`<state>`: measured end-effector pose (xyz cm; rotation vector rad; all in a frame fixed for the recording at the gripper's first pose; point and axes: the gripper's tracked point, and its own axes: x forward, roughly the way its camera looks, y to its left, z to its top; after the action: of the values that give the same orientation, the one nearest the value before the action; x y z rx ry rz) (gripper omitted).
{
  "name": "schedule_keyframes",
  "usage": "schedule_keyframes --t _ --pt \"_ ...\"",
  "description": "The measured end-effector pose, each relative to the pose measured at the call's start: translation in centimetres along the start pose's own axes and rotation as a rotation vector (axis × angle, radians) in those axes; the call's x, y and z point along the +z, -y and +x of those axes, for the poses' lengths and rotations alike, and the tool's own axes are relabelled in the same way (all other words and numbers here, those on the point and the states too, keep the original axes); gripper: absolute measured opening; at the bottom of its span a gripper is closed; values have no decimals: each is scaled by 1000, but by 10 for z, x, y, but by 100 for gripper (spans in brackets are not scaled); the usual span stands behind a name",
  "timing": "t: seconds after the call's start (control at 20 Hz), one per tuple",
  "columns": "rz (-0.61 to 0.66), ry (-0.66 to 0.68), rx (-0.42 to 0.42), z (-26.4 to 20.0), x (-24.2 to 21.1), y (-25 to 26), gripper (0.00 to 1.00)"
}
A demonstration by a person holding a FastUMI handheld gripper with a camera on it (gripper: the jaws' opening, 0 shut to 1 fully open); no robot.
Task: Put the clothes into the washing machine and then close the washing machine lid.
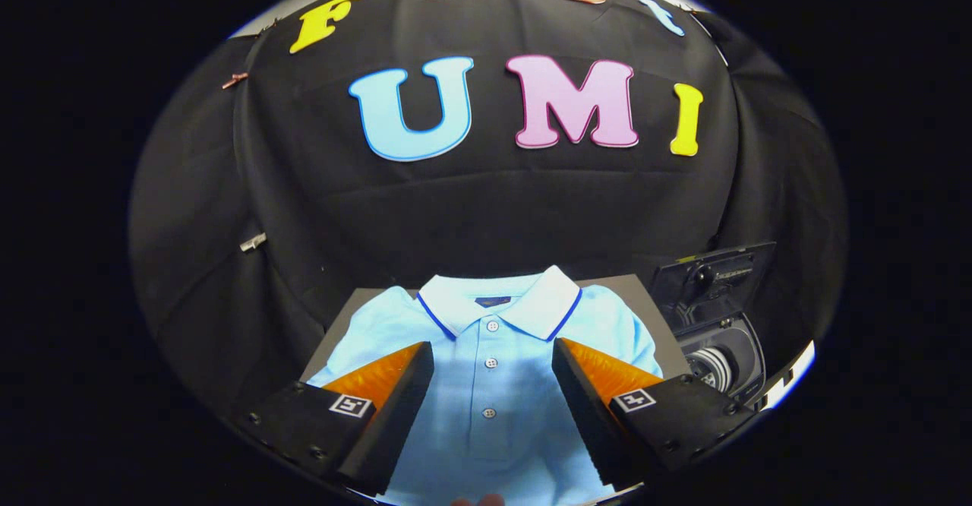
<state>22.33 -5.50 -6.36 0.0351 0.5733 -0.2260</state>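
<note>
Light-blue polo shirt [490, 362] lies flat beneath the wide-open, empty tool [492, 354], washing machine [717, 324] beside it.

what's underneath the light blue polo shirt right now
The polo shirt lies flat on a grey board, whose corners show beside the shoulders. The open gripper hovers over it. Anything beneath the shirt's middle is covered.

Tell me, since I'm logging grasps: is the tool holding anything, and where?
Nothing. The tool hangs open above the shirt, its fingers spread either side of the buttons.
</note>
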Motion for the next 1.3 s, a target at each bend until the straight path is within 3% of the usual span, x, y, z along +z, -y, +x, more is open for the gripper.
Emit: schedule_keyframes --t 0.55,0.7,0.9,1.0,1.1,1.15,1.3 --pt "-26 -283 -47 34 -32 11 99" --pt "-103 -365 -72 36 -37 14 100" --pt "-121 -423 -106 38 -38 14 92" --pt "-113 -434 -112 38 -38 16 76" --pt "-116 -430 -113 37 -38 16 73" --pt "-138 -415 -143 39 -36 22 63" --pt "-175 -408 -129 37 -38 24 33"
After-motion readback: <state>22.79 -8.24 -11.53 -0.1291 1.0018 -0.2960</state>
